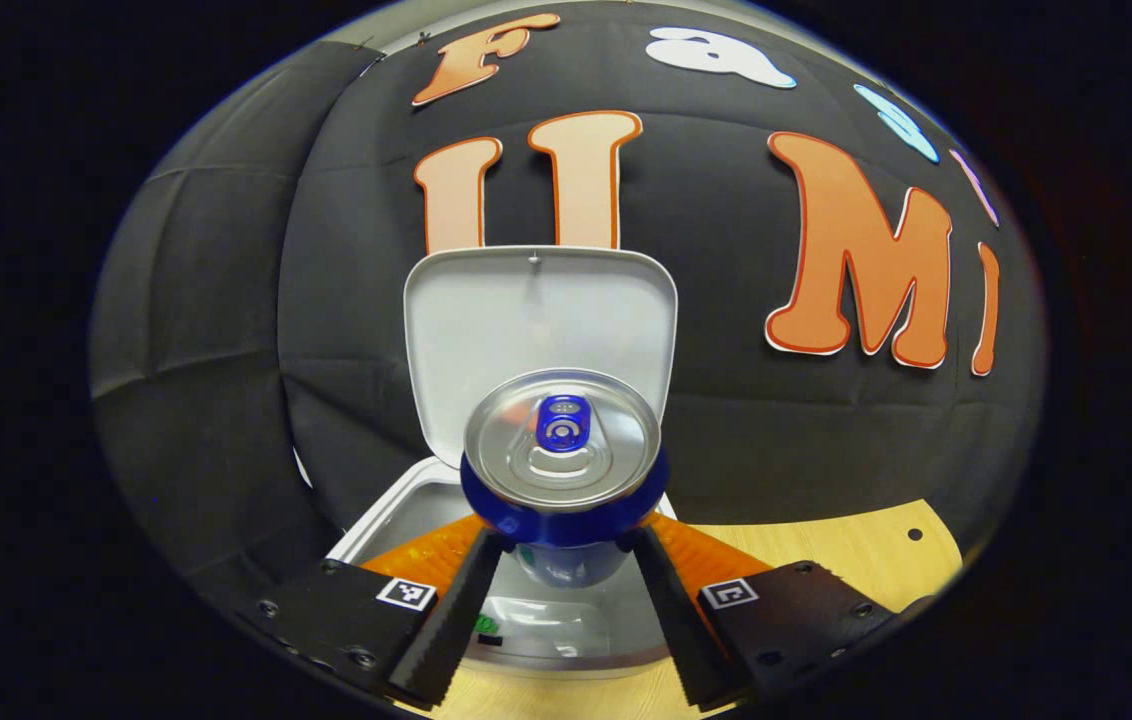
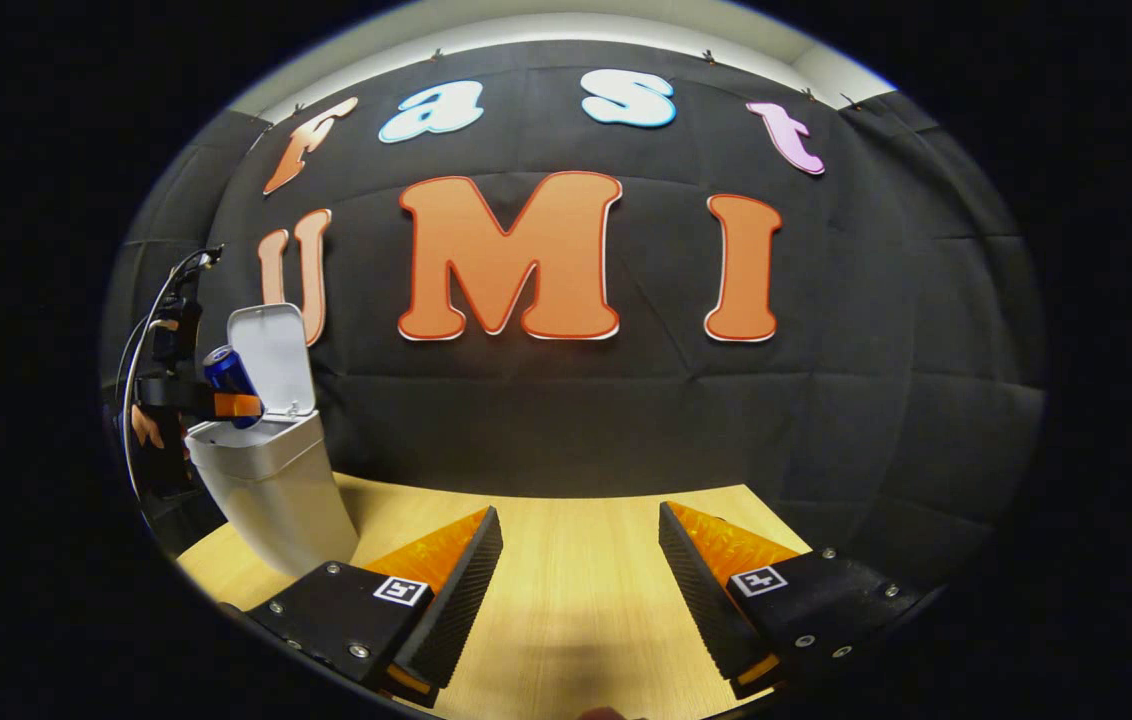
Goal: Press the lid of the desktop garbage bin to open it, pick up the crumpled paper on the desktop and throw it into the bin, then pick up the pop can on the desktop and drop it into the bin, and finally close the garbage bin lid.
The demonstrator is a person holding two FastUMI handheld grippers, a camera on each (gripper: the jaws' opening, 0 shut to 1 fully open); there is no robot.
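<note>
Left tongs [image 1: 561,545] pinch the blue pop can [image 1: 564,455] by its sides, held over the open bin [image 1: 396,510] – lid [image 1: 538,315] upright, mouth clear for the drop. Right tongs [image 2: 581,570] spread, idle over the wooden surface [image 2: 566,560], well apart from the bin.

Bench [image 2: 566,570] carrying the bin
The garbage bin [image 2: 271,490] is standing on the pale wooden bench near its far left corner, lid [image 2: 273,358] raised.
</note>
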